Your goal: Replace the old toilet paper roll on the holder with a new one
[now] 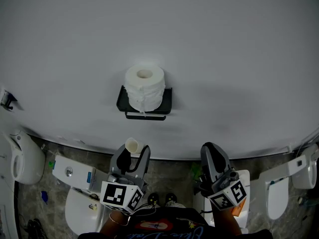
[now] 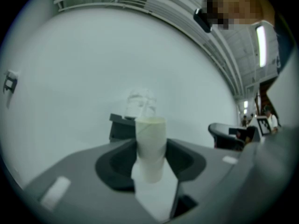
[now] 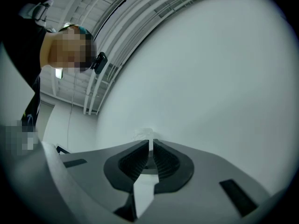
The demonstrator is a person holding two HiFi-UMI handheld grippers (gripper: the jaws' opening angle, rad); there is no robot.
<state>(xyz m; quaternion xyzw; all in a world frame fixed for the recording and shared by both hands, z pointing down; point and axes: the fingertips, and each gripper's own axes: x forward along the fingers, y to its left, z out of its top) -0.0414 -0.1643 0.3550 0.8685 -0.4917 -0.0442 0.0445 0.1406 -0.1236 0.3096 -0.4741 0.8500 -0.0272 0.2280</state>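
A full white toilet paper roll [image 1: 144,86] stands on end on the black wall holder [image 1: 168,101], at the middle of the head view. Below it, my left gripper [image 1: 133,154] is shut on an empty cardboard tube [image 1: 132,145], which stands upright between the jaws. In the left gripper view the cardboard tube [image 2: 150,146] fills the jaws, with the roll [image 2: 141,104] and holder [image 2: 119,125] blurred behind it. My right gripper [image 1: 212,153] hangs to the right, shut with nothing in it. Its closed jaws [image 3: 150,146] point up at the wall, toward the roll [image 3: 144,134].
A plain white wall fills most of the views. White toilets stand on the stone floor below: one tank [image 1: 72,171] at the lower left, another toilet [image 1: 22,158] at the far left, and one [image 1: 276,190] at the right. A small metal fitting [image 1: 7,101] is on the wall at left.
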